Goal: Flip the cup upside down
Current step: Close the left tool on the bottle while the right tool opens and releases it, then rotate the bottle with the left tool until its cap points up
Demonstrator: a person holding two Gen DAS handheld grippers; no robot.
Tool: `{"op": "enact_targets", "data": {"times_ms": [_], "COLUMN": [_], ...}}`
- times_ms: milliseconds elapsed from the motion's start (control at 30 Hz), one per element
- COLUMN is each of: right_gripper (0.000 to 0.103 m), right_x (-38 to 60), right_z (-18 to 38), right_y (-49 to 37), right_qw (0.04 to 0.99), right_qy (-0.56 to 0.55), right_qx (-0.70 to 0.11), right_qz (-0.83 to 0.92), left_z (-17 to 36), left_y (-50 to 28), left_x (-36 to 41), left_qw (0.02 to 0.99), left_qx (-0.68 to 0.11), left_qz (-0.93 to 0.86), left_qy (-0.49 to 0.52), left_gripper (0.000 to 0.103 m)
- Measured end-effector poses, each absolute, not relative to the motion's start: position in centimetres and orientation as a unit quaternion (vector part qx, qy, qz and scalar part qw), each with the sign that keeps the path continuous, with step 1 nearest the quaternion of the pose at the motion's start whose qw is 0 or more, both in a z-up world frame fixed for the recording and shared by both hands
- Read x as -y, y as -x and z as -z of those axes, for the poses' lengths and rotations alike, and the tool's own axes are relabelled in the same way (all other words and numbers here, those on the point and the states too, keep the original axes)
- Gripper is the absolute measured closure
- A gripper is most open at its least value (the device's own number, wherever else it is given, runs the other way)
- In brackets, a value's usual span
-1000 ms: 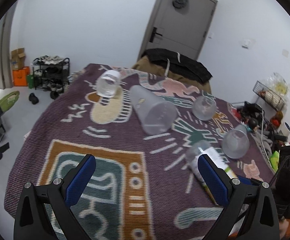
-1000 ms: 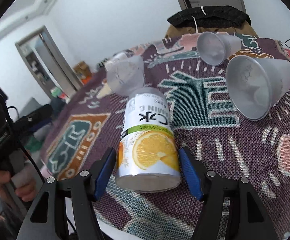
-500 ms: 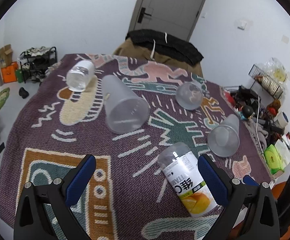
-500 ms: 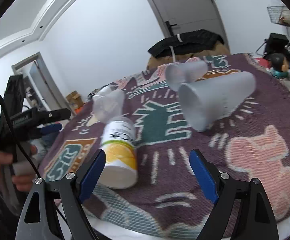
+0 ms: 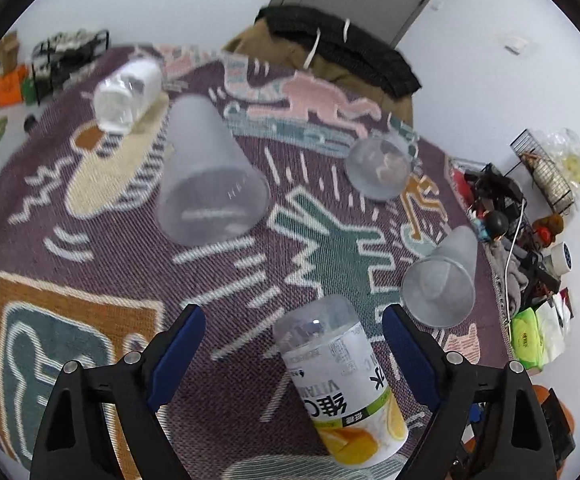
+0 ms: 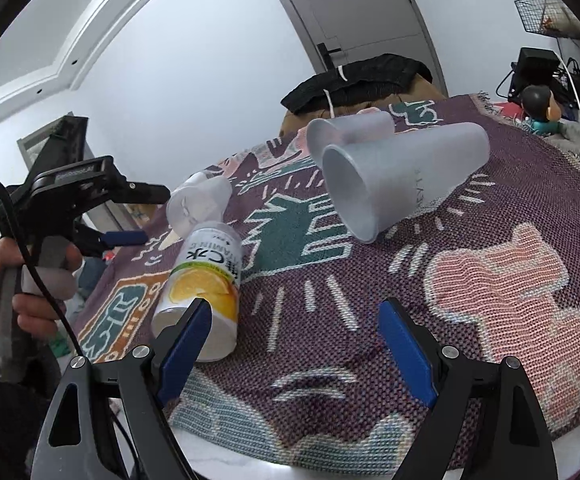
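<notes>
Five cups lie tipped on the blanket (image 5: 101,280), one orange-labelled (image 5: 346,384).

A home – shoe rack (image 5: 65,46), patterned blanket (image 5: 89,280), door (image 6: 354,4)

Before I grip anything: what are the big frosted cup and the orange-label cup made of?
The big frosted cup looks like translucent matte plastic: light passes through its cloudy wall. The orange-label cup seems clear glossy plastic with a printed wrap, judging by its bright highlight, though glass can't be ruled out. Both lie on a woven blanket.
</notes>
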State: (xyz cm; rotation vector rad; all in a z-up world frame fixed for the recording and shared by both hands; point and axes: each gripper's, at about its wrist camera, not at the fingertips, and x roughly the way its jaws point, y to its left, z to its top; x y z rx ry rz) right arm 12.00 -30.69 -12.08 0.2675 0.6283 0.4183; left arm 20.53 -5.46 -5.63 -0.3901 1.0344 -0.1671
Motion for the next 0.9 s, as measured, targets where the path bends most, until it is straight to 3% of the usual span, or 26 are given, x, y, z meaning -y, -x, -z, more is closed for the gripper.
{"op": "enact_targets", "data": {"times_ms": [300, 533, 767, 900], "right_gripper": [0.017, 0.017, 0.017, 0.017], "right_x": [31.6, 31.9, 31.9, 32.2], "right_z": [12.3, 12.5, 12.7, 12.7], "right_y": [-12.2, -12.2, -12.4, -12.4], "right_qw": [0.922, 0.921, 0.921, 0.921], "right_qy": [-0.146, -0.152, -0.154, -0.157], "right_qx": [-0.301, -0.300, -0.301, -0.300], "right_qz": [-0.196, -0.196, -0.196, -0.193], "left_z": [8.3, 9.9, 10.8, 10.7], "left_y": [-22.1, -23.3, -24.0, -24.4], "left_x": [7.1, 8.5, 9.1, 9.0], "left_qw": [0.816, 0.792, 0.784, 0.774], "left_qx": [-0.534, -0.565, -0.578, -0.591], "left_qz": [0.073, 0.071, 0.057, 0.043], "left_qy": [0.209, 0.218, 0.218, 0.221], "left_gripper": [0.013, 0.024, 0.024, 0.035]}}
